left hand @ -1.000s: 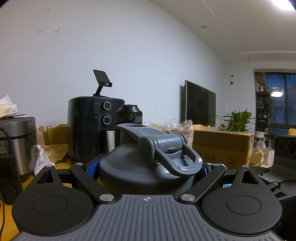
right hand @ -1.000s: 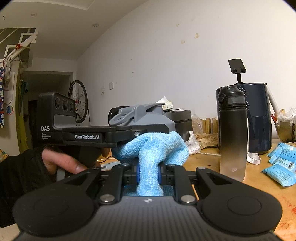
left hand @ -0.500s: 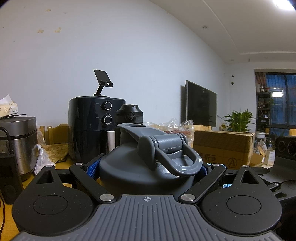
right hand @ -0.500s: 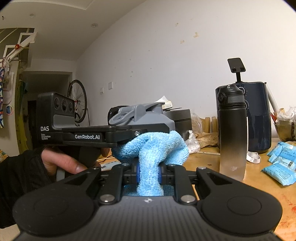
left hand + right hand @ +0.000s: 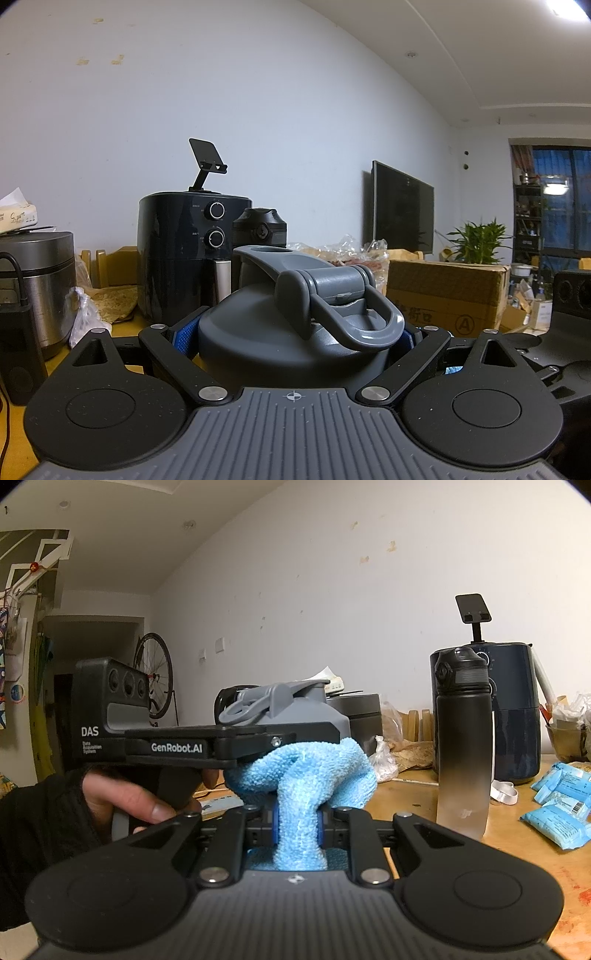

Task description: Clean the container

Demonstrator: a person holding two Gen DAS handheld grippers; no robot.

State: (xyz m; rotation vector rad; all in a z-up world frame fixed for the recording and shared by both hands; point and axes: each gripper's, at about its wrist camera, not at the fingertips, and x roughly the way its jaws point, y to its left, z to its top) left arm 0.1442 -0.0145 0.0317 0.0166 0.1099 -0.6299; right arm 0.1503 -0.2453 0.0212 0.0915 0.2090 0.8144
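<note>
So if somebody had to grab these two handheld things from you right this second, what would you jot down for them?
Left gripper: shut on the grey plastic container with the loop-handled flip lid, held upright.
Right gripper: shut on the fluffy light-blue cloth, bunched just below the left gripper, beside the container's body.
Done: both things are grasped and brought together.
Left: wipe the container all round, then set it down on the wooden table. How clean it is cannot be judged from here.

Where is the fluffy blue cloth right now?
In the right wrist view, the blue cloth is pinched in the right tool, bunched up just under the grey container that the left tool holds.
</note>
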